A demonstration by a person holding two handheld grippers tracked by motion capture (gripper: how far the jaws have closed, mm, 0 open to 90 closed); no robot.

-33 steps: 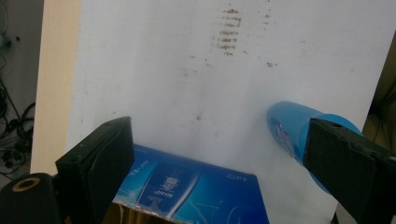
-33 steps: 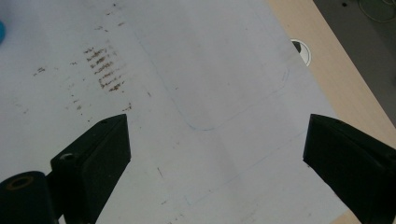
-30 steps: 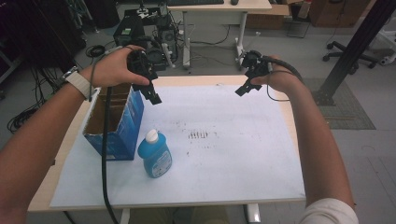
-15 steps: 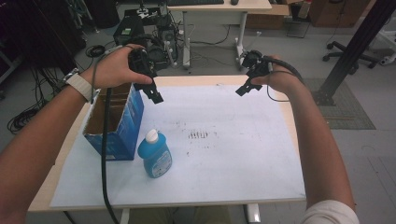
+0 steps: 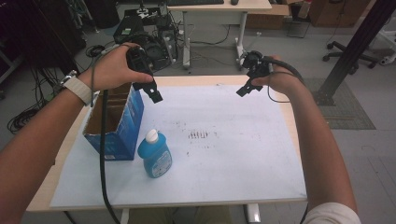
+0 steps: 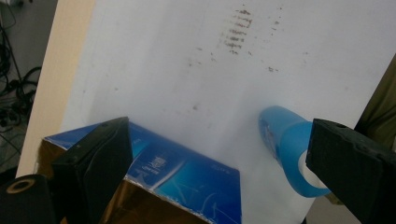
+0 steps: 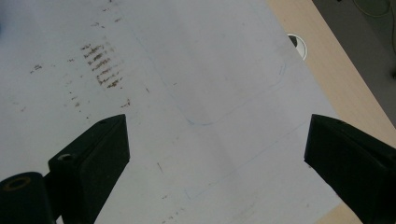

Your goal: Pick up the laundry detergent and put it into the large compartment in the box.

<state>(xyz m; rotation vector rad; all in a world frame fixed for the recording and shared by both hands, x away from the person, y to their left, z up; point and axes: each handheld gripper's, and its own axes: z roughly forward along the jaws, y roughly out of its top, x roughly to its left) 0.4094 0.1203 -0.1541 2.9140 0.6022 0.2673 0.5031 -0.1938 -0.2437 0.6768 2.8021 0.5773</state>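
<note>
A: From the high view, you are holding the left gripper up in the air just past the far end of the blue box, and the right gripper is hovering over the far right part of the white sheet. Both are well apart from each other.

B: Anything sitting in your way?

A: The box is standing at the left edge of the sheet with its top flaps open; the inside is looking brown, and I cannot tell whether anything is lying in it. The blue bottle with the white cap is standing upright just beside the box's near corner. A patch of dark smudges is marking the middle of the sheet. Nothing is lying between your grippers and the bottle.

B: And the left gripper view?

A: Here your left gripper is showing its jaws spread wide and holding nothing. Between them the box is lying below, its open top at the bottom left, and the bottle is sitting near the right jaw.

B: The right gripper view?

A: Your right gripper is also gaping wide with nothing in its grasp. It is looking down on bare sheet, the smudges, a faint pencilled outline that the high view is not making plain, and the wooden table edge with a round hole.
</note>
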